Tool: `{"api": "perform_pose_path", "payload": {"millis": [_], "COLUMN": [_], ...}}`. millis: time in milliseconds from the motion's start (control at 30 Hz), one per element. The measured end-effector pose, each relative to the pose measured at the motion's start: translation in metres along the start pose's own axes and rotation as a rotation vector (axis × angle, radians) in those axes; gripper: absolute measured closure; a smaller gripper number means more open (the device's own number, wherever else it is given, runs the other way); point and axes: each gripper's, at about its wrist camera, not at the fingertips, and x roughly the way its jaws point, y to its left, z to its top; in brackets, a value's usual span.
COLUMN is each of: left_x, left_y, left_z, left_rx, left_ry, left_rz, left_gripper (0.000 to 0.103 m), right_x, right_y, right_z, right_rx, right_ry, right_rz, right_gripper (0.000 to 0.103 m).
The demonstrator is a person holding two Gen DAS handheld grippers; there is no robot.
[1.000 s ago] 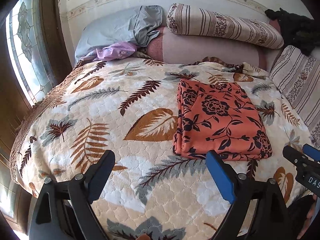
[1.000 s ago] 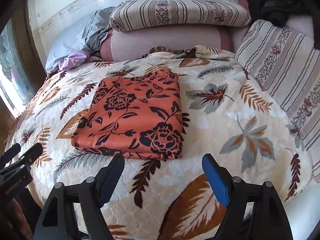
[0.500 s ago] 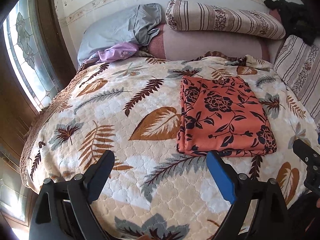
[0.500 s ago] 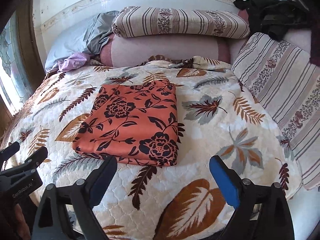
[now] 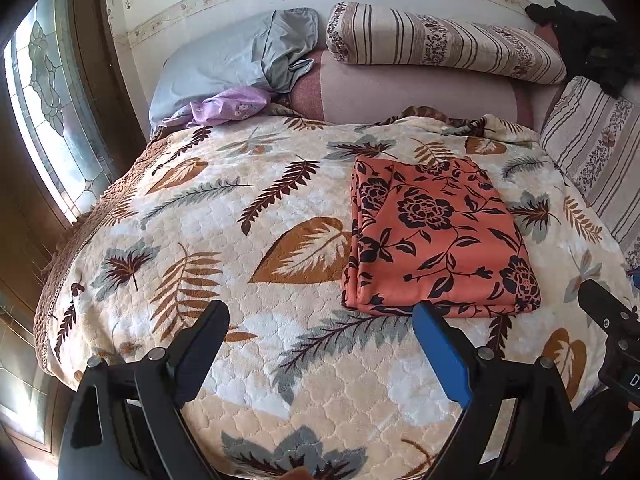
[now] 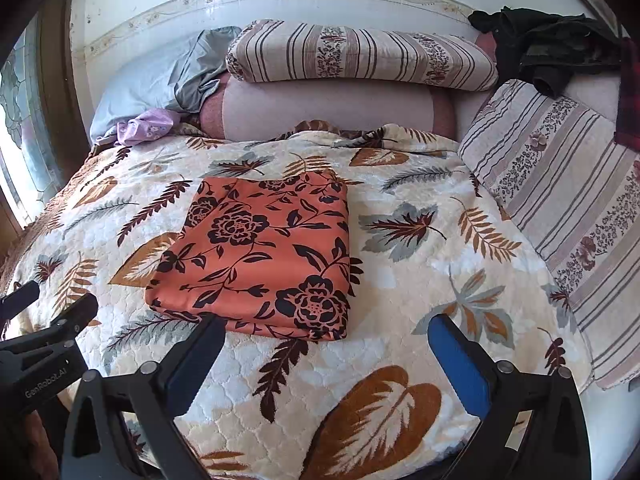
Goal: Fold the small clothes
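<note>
Orange floral cloth (image 5: 436, 236), folded into a neat rectangle, lies flat on the leaf-print quilt (image 5: 240, 240) of the bed, right of the quilt's middle and a little in from its near edge. I hold both tools above that near edge, tilted down at the bed. My left tool (image 5: 320, 344) stands with its fingers wide apart and nothing between them; its blue finger (image 5: 440, 356) crosses the cloth's near left corner in the left wrist view, and I cannot tell whether it touches. My right tool (image 6: 326, 354) has just been opening, and its fingers now stand wide apart around nothing; its dark finger (image 6: 192, 364) overlaps the cloth's near edge in the right wrist view. Striped pillows (image 6: 360, 56), a grey pillow (image 5: 224, 60) and a lilac garment (image 5: 228, 106) crowd the head of the bed.
</note>
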Motion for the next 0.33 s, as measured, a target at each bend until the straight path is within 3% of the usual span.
{"api": "perform_pose_path", "payload": {"millis": [333], "left_x": [-0.0027], "left_y": [-0.0094], "left_z": [0.0075], "left_rx": [0.028], "left_ry": [-0.035], "left_rz": [-0.029], "left_gripper": [0.01], "right_x": [0.0041], "right_y": [-0.0003], "right_z": [0.0045], "right_rx": [-0.001], "right_ry": [-0.003], "right_rz": [0.007], "right_gripper": [0.001]}}
